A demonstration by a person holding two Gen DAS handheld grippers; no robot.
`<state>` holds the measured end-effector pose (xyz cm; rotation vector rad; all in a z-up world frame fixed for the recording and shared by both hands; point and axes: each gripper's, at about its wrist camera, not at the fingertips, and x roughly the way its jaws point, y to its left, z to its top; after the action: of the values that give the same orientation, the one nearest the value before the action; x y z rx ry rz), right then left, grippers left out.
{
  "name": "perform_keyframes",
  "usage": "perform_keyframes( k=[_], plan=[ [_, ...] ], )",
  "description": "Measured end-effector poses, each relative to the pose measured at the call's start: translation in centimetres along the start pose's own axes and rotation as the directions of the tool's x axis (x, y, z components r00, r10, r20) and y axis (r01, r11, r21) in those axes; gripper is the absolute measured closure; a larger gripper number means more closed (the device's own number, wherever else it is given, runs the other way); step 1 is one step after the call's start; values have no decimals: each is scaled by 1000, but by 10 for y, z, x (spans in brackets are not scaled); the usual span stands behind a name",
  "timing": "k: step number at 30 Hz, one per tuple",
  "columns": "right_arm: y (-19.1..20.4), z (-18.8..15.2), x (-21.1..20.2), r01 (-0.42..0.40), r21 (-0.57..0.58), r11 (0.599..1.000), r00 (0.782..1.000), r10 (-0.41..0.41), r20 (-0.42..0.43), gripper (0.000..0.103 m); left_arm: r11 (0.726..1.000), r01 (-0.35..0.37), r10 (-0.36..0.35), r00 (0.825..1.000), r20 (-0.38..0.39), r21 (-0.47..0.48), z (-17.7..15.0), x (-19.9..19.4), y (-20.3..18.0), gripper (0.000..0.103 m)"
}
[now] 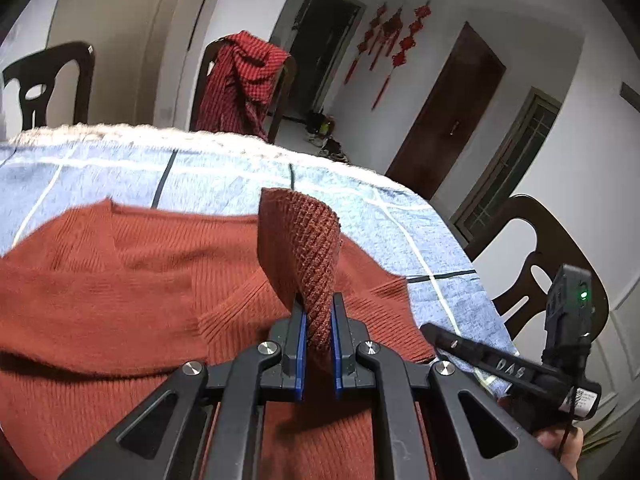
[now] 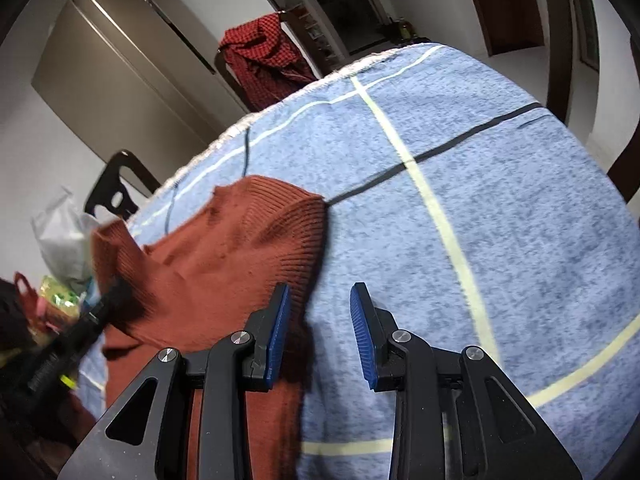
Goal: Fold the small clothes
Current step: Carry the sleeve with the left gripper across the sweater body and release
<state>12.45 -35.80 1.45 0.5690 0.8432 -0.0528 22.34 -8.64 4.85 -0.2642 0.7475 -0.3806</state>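
Note:
A rust-red knitted sweater (image 1: 120, 280) lies spread on a table under a blue checked cloth (image 1: 224, 176). My left gripper (image 1: 319, 312) is shut on a raised flap of the sweater, which stands up between its blue pads. In the right wrist view the same sweater (image 2: 224, 260) lies at the left, its ribbed edge beside my right gripper (image 2: 320, 312). That gripper hangs open over the blue cloth (image 2: 460, 200) with nothing between its fingers. My right gripper (image 1: 444, 338) also shows at the right edge of the left wrist view, and the left one appears blurred at the left of the right wrist view.
A red checked garment (image 1: 240, 80) hangs over a dark chair at the table's far side. More dark chairs (image 1: 540, 248) stand around the table. Bags (image 2: 60, 240) sit off the table's left side. Doors and red wall hangings (image 1: 392, 40) are behind.

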Motion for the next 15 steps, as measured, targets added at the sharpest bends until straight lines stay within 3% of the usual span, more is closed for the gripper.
perform_keyframes(
  k=[4,9,15],
  plan=[
    [4,3,6,-40,18,999,999,41,-9,71,1000,-21,21,1000,-5,-21,-5,1,8,91],
    [10,2,11,19,-22,1000,1000,-20,-10,71,999,-35,34,999,-13,-37,-11,1,18,90],
    [14,0,11,41,-34,999,999,-41,-8,71,995,-53,49,998,-45,-84,-18,1,35,72]
  ],
)
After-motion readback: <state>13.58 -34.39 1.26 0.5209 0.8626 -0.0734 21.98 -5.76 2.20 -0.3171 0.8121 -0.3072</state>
